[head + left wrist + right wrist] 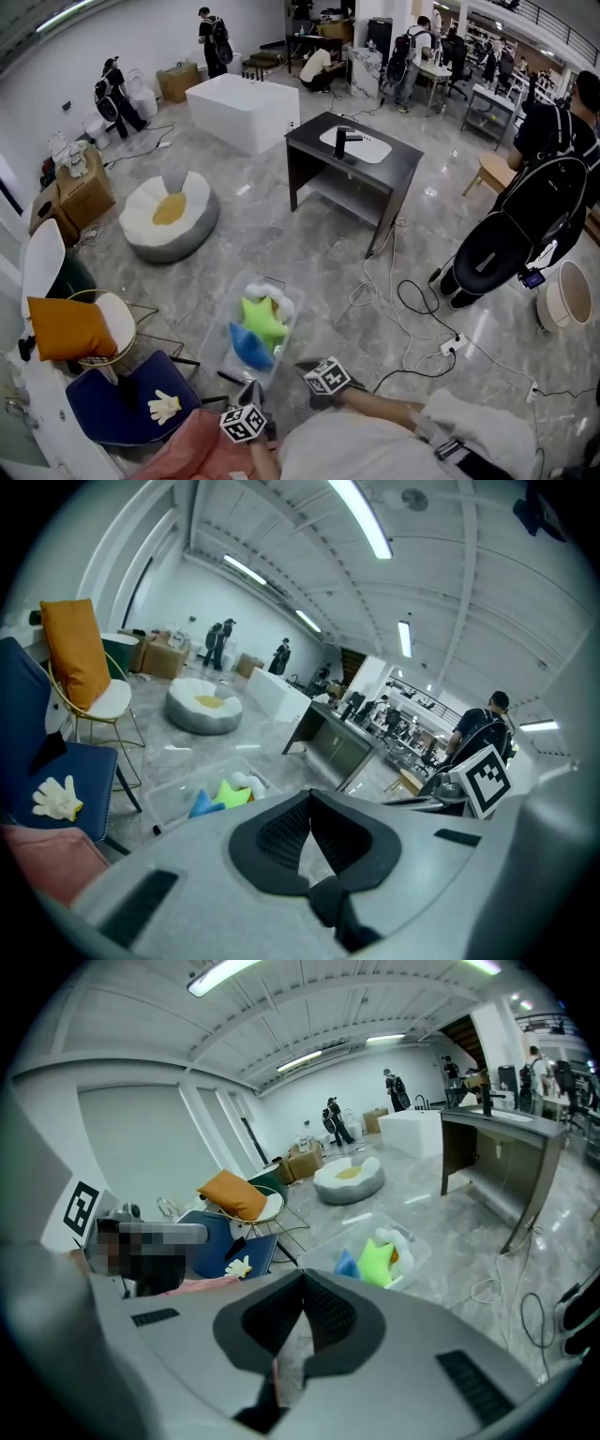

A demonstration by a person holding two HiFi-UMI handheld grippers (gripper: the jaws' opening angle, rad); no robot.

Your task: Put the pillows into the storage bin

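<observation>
A clear storage bin (232,330) lies on the floor ahead of me, holding a green star pillow (262,319), a blue pillow (248,347) and a white one (279,302). An orange pillow (70,328) rests on a round wire chair. A white hand-shaped pillow (164,405) lies on the blue chair (108,405), and a pink pillow (187,452) sits below it. My left gripper (251,394) and right gripper (309,367) hover near the bin's near end. Both are shut with nothing between the jaws, as the left gripper (309,832) and right gripper (302,1312) views show.
A dark sink table (352,164) stands beyond the bin, with a white-and-grey beanbag (169,216) to its left. Cables and a power strip (450,345) trail over the floor at right. A person with a black backpack (544,206) stands at the right.
</observation>
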